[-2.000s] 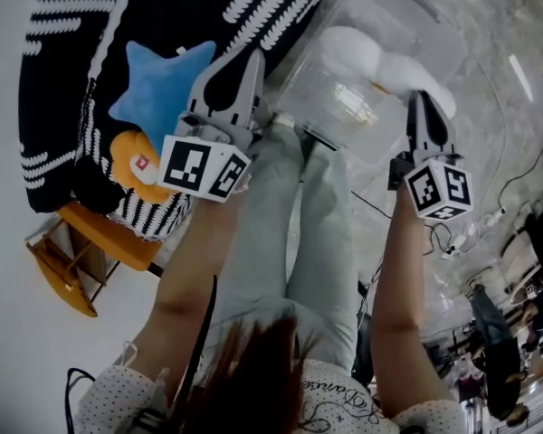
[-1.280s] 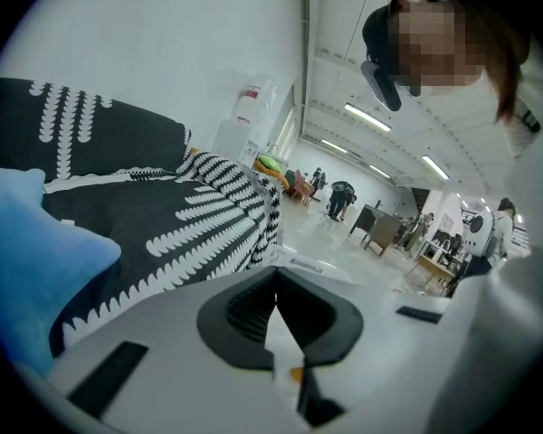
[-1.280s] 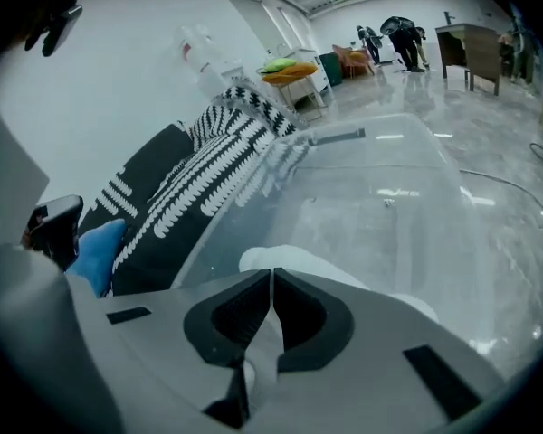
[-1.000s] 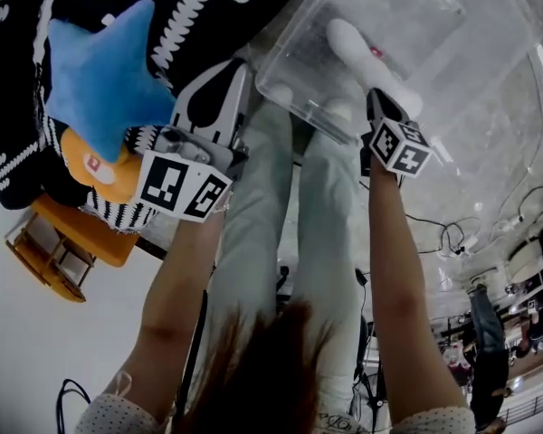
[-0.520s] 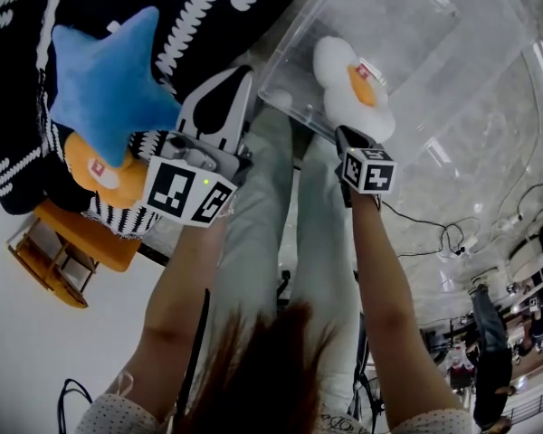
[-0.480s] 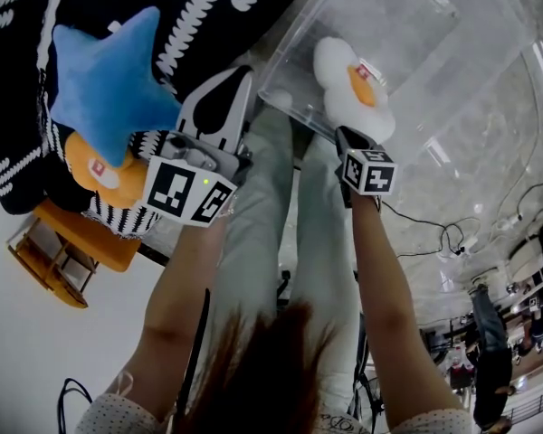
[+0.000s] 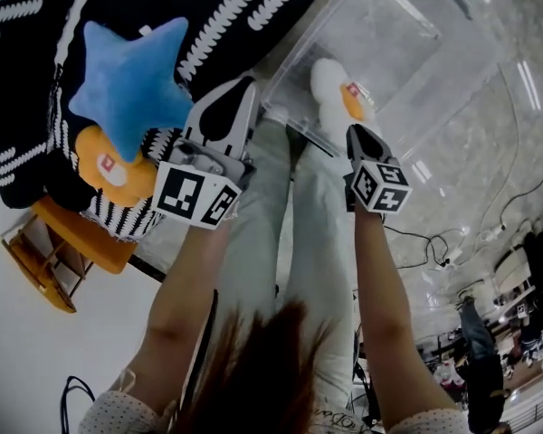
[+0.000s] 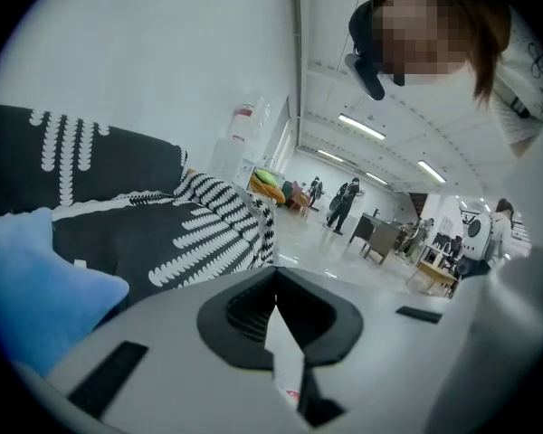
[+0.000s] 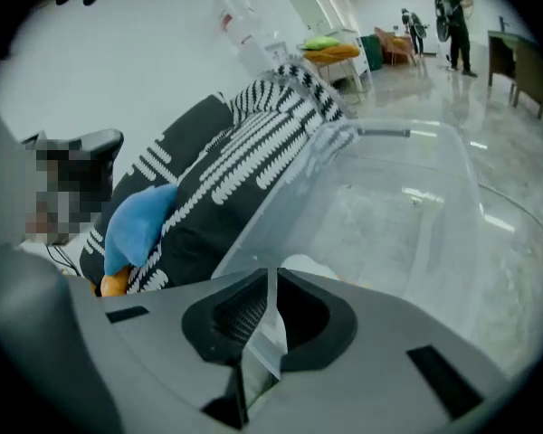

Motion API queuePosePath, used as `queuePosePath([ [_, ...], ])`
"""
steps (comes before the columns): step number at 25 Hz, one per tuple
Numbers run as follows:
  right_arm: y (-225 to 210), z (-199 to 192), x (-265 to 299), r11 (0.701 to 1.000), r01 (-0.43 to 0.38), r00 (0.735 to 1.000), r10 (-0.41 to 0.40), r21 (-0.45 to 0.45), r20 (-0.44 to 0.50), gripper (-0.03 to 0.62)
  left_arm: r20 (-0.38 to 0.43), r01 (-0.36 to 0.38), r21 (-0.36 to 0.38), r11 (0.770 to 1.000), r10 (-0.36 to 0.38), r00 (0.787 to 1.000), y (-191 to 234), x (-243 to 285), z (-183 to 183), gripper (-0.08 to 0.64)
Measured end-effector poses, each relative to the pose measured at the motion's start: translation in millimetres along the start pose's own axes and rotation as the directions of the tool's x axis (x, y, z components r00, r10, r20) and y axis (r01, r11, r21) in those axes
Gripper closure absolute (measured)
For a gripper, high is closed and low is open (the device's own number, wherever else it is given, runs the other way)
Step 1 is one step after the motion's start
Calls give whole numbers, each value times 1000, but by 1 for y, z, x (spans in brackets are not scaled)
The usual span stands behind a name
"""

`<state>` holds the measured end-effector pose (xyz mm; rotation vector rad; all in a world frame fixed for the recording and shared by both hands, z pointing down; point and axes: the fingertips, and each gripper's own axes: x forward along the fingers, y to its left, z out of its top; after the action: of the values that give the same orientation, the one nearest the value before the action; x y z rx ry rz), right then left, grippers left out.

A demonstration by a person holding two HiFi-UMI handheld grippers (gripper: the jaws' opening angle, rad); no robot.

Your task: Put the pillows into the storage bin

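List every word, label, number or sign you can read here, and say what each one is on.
No text here can be read.
Red-and-white tag on the orange pillow: too small to read.
Small tag on the fried-egg pillow: too small to read.
Script on the person's shirt: blurred and cut off.

You wear pale grey-green trousers (image 7: 321, 233) and a white, dark-dotted short-sleeved top (image 7: 113, 412); your hair (image 7: 253, 369) is reddish-brown. Your grey left gripper (image 7: 248, 83) and right gripper (image 7: 355, 130) each carry a black-and-white marker cube (image 7: 197, 195).
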<state>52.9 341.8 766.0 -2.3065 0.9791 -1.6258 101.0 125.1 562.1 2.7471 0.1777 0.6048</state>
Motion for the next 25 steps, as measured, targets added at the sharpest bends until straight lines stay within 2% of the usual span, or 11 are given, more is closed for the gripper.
queuePosePath([
  [3,11,69,-37,1000,13,988,-9,-27,157,573,47,-24,19,1000,23,999,-4,-8,37,556],
  [6,38,137,-93,996,16,957,10,-88,289,583,93,-66,41,997,62,994,-13,-28,87,557],
  [9,75,201,-157,982,27,921,49,-189,387,583,149,-99,54,994,90,985,-27,-51,147,557],
  [11,102,236,-201,958,71,901,57,-277,430,583,178,-104,65,992,91,980,-40,-66,185,557],
  [14,143,283,-258,895,159,862,80,-416,501,583,232,-112,113,987,83,969,-59,-81,233,557],
  [18,199,327,-333,846,194,800,156,-496,579,583,288,-125,184,975,68,955,-90,-108,297,555],
  [21,242,343,-380,815,214,765,204,-539,611,583,318,-134,227,965,57,946,-112,-136,332,556],
  [23,266,356,-404,796,235,738,228,-558,636,583,355,-160,240,957,67,933,-119,-154,355,557],
  [25,284,369,-427,792,235,699,265,-564,664,583,395,-189,236,953,83,915,-124,-169,375,555],
])
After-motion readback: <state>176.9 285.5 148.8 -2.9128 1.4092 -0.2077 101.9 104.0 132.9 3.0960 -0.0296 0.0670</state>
